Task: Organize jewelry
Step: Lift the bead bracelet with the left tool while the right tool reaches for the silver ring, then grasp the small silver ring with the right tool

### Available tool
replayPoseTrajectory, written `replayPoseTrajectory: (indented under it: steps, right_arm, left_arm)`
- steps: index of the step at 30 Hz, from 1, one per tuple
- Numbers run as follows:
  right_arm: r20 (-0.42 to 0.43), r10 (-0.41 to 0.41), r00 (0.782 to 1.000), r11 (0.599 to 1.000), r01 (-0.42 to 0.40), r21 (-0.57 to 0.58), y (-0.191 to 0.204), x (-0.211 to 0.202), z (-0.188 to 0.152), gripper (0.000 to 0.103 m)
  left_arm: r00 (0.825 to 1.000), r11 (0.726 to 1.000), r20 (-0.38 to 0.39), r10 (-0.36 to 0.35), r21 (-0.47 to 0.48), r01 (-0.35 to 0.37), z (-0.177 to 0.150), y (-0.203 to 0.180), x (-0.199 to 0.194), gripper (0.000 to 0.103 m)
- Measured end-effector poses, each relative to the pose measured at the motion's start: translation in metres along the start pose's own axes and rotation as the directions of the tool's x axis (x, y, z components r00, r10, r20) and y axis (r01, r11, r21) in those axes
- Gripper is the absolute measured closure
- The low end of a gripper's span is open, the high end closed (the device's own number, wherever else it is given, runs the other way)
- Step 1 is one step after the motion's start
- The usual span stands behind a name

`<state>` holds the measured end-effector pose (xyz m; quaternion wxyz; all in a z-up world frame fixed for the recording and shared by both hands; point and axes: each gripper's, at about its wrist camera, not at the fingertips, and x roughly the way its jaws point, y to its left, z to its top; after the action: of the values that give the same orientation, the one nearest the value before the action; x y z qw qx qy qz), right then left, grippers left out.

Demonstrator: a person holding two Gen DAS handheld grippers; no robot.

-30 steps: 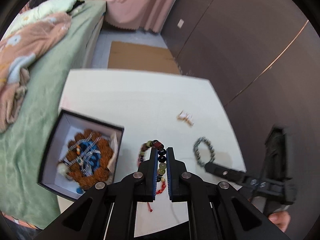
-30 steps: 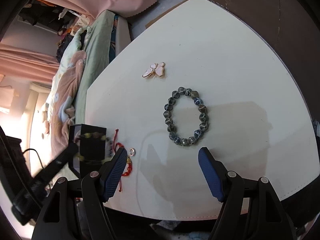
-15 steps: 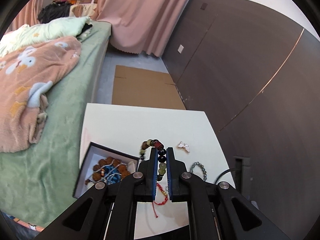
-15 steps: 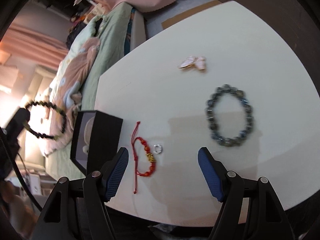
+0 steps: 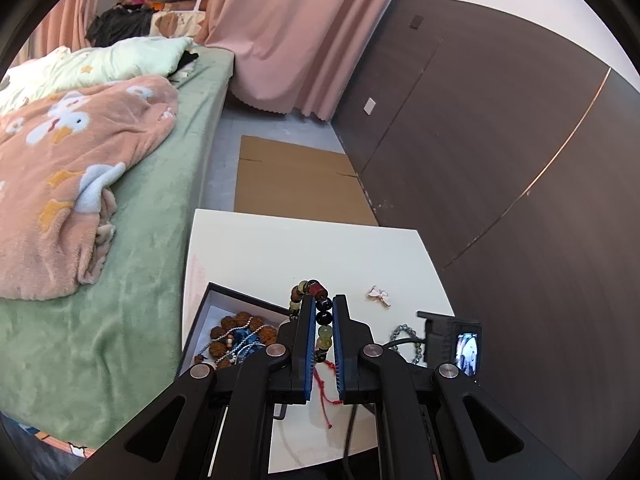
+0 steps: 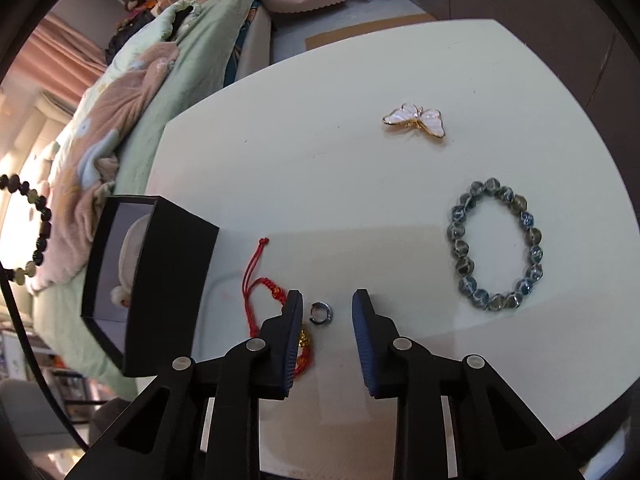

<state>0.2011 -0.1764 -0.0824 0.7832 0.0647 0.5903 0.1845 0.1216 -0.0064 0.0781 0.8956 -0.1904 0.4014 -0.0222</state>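
My left gripper is shut on a mixed-colour bead bracelet and holds it high above the white table. The bracelet also shows at the left edge of the right wrist view. The black jewelry box lies below, with brown beads and a blue piece inside; it also shows in the right wrist view. My right gripper is open, low over the table, its jaws either side of a small silver ring. A red cord bracelet lies by its left finger.
A blue-grey bead bracelet lies on the right of the table. A white and gold butterfly brooch lies further back. A bed with green cover and pink blanket runs along the table's left side. A dark wall stands on the right.
My left gripper has lifted the mixed-colour bracelet well up off the table. My right gripper has moved left and down from the blue-grey bracelet to the silver ring, and its jaws have narrowed.
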Motion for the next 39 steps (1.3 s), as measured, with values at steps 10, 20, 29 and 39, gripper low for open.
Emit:
replayPoseTrajectory:
  steps: [10,20,29,39]
  right_arm:
    - [0.092,-0.256,0.962,0.94,0.27,-0.207,0.036,0.004,-0.015,0.078]
    - [0.088,-0.151,0.985,0.967,0.166,-0.194,0.026,-0.012,-0.018,0.092]
    - [0.163,0.042,0.986,0.997,-0.032,-0.069,0.0,-0.045,-0.006,0.101]
    - [0.012,0.189,0.982,0.982,-0.189,0.016,-0.013,-0.019,0.005,0.101]
  left_arm:
    - [1.0,1.0,0.014,0.01,-0.007,-0.01,0.001,0.006,-0.011,0.095]
    - [0.995,0.999,0.094,0.034,-0.043,-0.03,0.028,0.019,-0.037,0.095]
    - [0.986,0.996,0.149,0.077,-0.058,-0.069,0.061,0.025,-0.032,0.095]
    - [0.991,0.998,0.118,0.056,-0.045,-0.051,0.066,0.022,-0.001,0.095]
